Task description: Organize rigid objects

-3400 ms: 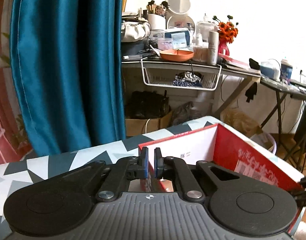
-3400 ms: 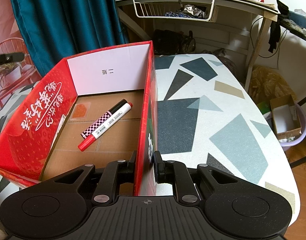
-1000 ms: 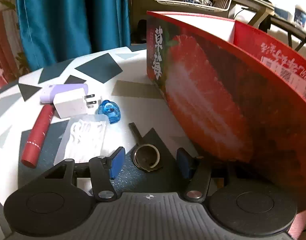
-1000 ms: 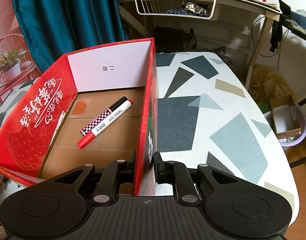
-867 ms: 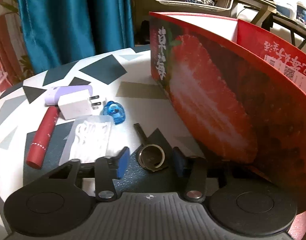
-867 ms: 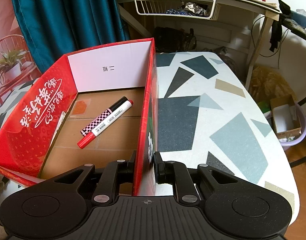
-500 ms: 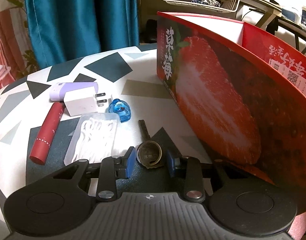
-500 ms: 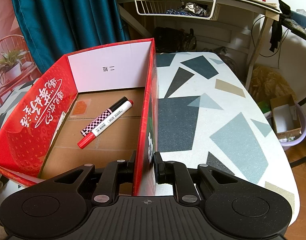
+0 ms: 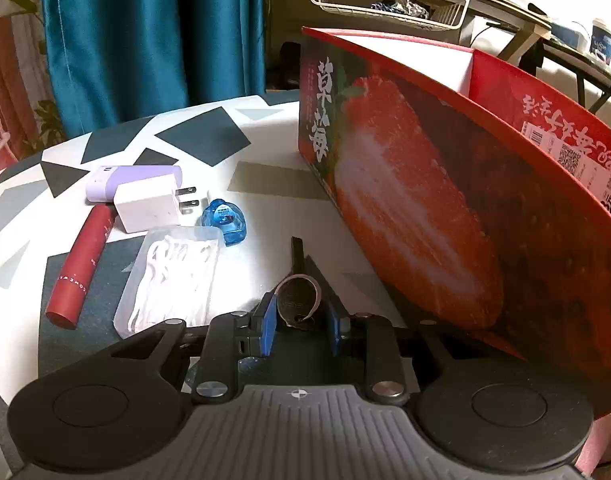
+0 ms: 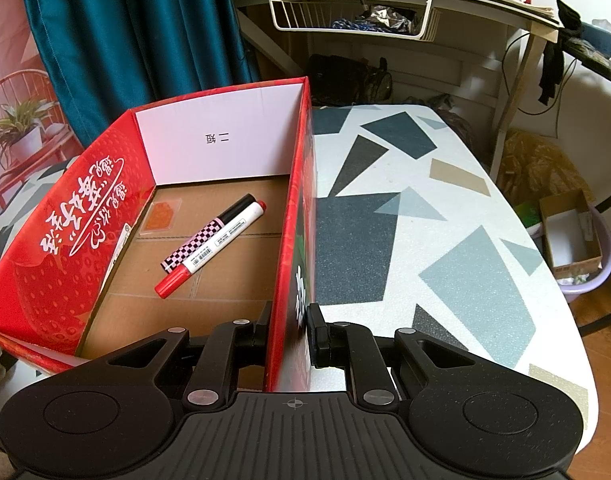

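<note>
Swung down off the box wall since the earlier frame: left gripper (image 9: 298, 326) now over the table (image 9: 265, 196), jaws closing, blue pads flanking the metal ring with its dark strap (image 9: 296, 300), narrow gap left, contact not yet certain. Means pickup of the next item under way. Waiting leftward: red tube (image 9: 80, 264), white charger (image 9: 147, 208), floss picks (image 9: 173, 276). Right gripper (image 10: 290, 334) clamped on the strawberry box (image 10: 295, 216) wall. Inside: two markers (image 10: 213, 242), an orange packet (image 10: 161, 216).
</note>
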Demonstrator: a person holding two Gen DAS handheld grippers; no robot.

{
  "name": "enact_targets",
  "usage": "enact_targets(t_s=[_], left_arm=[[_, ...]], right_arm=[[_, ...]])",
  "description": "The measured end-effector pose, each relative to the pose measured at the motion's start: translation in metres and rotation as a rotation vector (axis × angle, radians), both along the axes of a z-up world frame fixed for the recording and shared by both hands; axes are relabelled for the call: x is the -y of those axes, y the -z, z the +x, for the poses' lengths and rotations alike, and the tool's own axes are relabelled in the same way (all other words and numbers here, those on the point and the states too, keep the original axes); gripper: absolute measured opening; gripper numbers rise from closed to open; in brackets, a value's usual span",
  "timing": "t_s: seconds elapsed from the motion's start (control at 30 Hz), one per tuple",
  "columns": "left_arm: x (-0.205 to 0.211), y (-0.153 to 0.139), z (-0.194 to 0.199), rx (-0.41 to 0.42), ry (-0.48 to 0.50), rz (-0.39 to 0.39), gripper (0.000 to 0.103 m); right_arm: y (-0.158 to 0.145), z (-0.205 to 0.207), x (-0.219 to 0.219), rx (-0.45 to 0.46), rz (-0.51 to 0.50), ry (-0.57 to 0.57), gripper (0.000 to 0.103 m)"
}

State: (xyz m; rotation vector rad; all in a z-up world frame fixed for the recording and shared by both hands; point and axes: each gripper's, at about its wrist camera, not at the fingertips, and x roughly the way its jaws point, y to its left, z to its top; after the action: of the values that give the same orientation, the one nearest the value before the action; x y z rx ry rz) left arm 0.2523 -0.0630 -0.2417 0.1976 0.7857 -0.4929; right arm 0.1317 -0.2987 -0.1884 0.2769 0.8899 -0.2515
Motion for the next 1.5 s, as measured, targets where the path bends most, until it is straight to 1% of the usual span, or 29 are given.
enact_targets(t_s=[0.2, 0.4, 0.53, 0.67, 0.77, 0.87, 0.97, 1.07, 1.13, 1.23, 1.33, 1.5], left_arm=[[-0.005, -0.012, 0.003, 0.039, -0.025, -0.006, 0.028], [-0.008, -0.040, 0.009, 0.104, -0.042, -0.046, 0.028], [-0.007, -0.067, 0.013, 0.159, -0.031, -0.081, 0.028], [0.005, -0.099, 0.018, 0.236, 0.022, -0.103, 0.028], [0.022, -0.119, 0.022, 0.291, 0.094, -0.099, 0.028], [0.045, -0.128, 0.025, 0.306, 0.198, -0.070, 0.028], [0.069, -0.121, 0.032, 0.292, 0.273, -0.010, 0.028], [0.085, -0.110, 0.044, 0.236, 0.292, 0.017, 0.028], [0.092, -0.102, 0.052, 0.182, 0.300, 0.016, 0.028], [0.093, -0.095, 0.056, 0.137, 0.310, 0.009, 0.028], [0.097, -0.087, 0.061, 0.089, 0.357, 0.017, 0.028], [0.103, -0.081, 0.061, 0.063, 0.390, 0.015, 0.028]], right_arm=[[0.000, 0.000, 0.000, 0.000, 0.000, 0.000, 0.014], [0.000, 0.001, -0.001, -0.001, 0.000, 0.000, 0.014], [0.000, 0.000, 0.000, 0.000, 0.000, 0.000, 0.014], [0.000, 0.000, 0.000, -0.001, 0.000, 0.000, 0.014], [0.000, 0.000, 0.000, -0.001, 0.000, 0.000, 0.014], [0.000, 0.000, 0.000, -0.001, -0.001, -0.001, 0.014], [0.000, 0.000, 0.000, -0.001, 0.000, 0.000, 0.014], [0.000, 0.001, 0.000, -0.001, 0.000, -0.001, 0.014], [0.000, 0.001, 0.000, -0.002, -0.001, -0.001, 0.014], [0.000, 0.000, 0.000, -0.002, -0.001, -0.002, 0.014], [0.000, 0.000, 0.000, -0.002, -0.002, -0.002, 0.014], [0.000, 0.000, 0.001, -0.003, 0.000, -0.002, 0.014]])
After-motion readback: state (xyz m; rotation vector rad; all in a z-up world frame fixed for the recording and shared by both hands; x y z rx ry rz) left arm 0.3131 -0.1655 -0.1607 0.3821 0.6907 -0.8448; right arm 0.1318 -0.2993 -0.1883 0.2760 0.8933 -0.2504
